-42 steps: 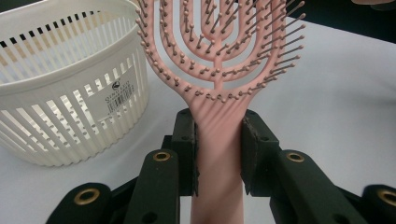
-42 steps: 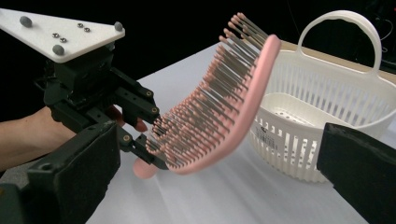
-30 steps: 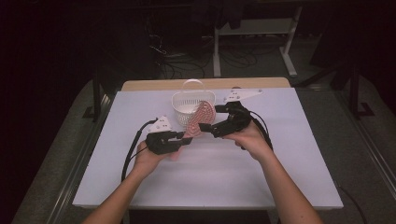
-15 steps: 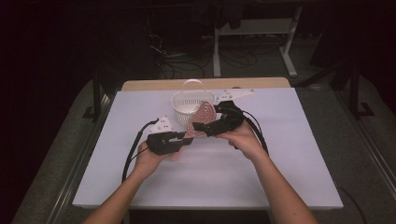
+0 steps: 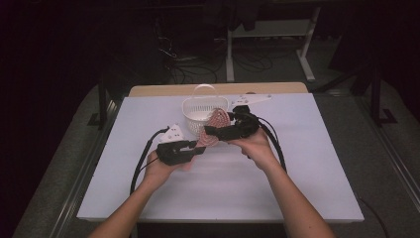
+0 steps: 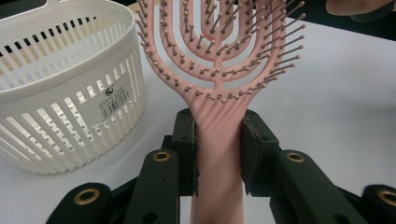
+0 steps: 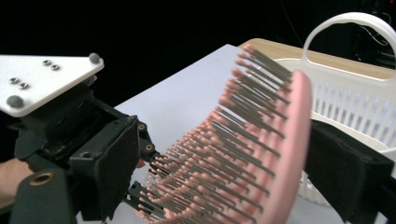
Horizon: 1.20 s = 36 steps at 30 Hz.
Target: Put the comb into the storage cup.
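L tongs (image 6: 218, 154) grip pink hairbrush (image 6: 219, 70) handle; R tongs (image 7: 210, 172), just closing, straddle brush head w/o pressing, beside white basket (image 5: 204, 113) on desk (image 5: 317, 163).

- One pink plastic vented hairbrush (image 6: 219, 60) with dark, pink-tipped bristles, its slim handle set between two black jaws
- One white slotted plastic basket (image 5: 203, 113) with a single arched carrying handle and one barcode label on its side wall
- Two black handheld two-jaw grippers: the left gripper (image 5: 194, 150) and the right gripper (image 5: 214, 131)
- Two bare forearms with two hands, one on each gripper
- One pale rectangular table (image 5: 317, 163) with a single tan strip at its far edge
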Each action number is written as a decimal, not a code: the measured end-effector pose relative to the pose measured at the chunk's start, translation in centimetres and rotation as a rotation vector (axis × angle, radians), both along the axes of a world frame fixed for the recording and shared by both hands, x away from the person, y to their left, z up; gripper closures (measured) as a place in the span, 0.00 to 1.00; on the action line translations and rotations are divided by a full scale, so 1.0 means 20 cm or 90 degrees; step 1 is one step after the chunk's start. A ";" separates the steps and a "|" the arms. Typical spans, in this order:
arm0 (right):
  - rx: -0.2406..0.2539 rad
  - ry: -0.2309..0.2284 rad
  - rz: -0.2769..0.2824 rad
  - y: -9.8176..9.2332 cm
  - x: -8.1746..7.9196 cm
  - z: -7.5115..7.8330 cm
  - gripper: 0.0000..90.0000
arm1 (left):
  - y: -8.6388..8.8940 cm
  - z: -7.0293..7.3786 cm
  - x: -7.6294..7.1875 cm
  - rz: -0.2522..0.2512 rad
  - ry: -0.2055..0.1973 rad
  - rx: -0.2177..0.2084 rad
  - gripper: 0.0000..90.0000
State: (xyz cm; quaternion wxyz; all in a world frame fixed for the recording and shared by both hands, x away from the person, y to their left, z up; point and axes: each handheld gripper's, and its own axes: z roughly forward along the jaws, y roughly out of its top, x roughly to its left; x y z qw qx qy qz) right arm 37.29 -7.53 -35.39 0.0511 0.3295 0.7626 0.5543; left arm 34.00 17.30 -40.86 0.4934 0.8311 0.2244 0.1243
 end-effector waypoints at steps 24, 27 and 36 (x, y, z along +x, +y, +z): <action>0.005 0.035 -0.006 -0.01 0.01 -0.01 0.40 | -0.01 -0.01 0.00 0.001 -0.004 0.007 0.79; 0.006 0.036 -0.001 -0.01 0.01 -0.01 0.43 | -0.01 -0.01 0.00 0.001 -0.006 0.010 0.79; 0.008 0.039 -0.005 -0.02 0.01 -0.02 0.50 | -0.01 -0.01 0.00 0.000 -0.011 0.012 0.79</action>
